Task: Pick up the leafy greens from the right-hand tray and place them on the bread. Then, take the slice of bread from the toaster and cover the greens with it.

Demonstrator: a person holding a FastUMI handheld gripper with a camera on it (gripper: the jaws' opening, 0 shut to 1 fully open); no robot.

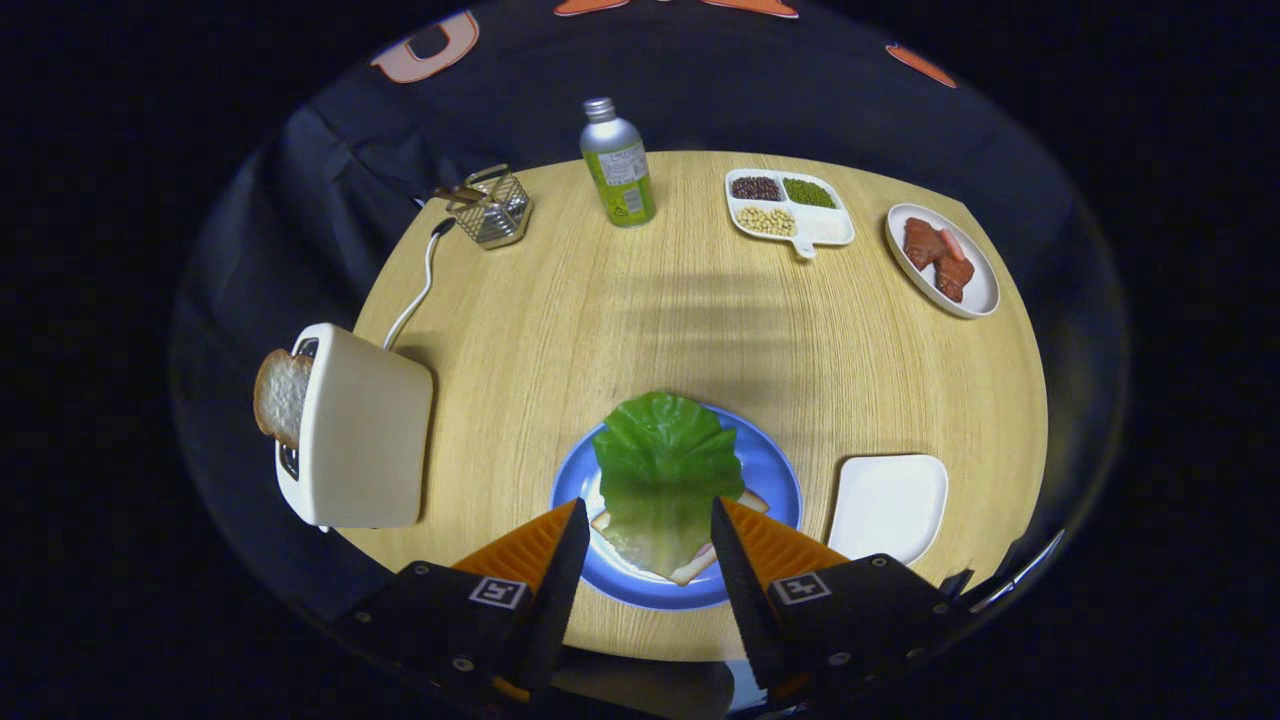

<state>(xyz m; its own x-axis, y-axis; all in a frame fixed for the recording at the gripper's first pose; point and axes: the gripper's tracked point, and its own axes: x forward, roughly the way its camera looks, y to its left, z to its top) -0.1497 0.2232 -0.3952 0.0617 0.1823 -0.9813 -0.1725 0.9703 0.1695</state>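
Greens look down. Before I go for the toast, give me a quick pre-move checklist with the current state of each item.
1. Lettuce leaf lying on the bread on the blue plate: ok.
2. Gripper open and holding nothing, fingers spread either side of the leaf: ok.
3. Leaf fully free of the fingers: cannot tell, its near edge lies close between them.
4. Toast slice sticking out of the toaster, reachable to grasp: ok.
5. White tray beside the plate has no greens left: ok.
6. Path across the table from plate to toaster free of things: ok.
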